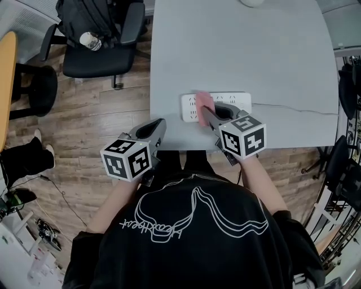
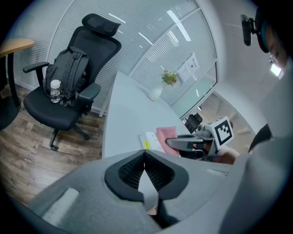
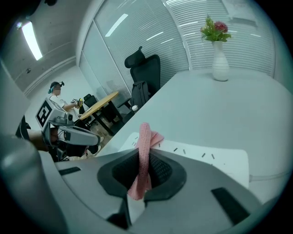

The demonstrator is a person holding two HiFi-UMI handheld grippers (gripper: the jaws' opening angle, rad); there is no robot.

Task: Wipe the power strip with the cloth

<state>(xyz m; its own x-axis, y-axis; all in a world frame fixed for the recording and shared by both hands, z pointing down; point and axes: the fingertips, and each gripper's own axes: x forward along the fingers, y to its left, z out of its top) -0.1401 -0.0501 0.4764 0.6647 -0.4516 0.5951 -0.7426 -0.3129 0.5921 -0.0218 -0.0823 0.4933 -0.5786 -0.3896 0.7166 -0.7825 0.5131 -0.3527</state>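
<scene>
I've got the R gripper clamped on the pink cloth, pinched edge-on btwn the pads. The cloth's free end lies on the white power strip. The strip is flat on the grey table near its front edge, w/ its cord running off right. L gripper has its jaws closed together w/ nothing in them. It hangs at the table's near edge, left of the strip and apart from it. I see an office chair w/ a backpack off to the left.

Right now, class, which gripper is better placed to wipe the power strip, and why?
Right gripper: shut on the pink cloth over the power strip. Left gripper: shut, empty, away from it.
</scene>
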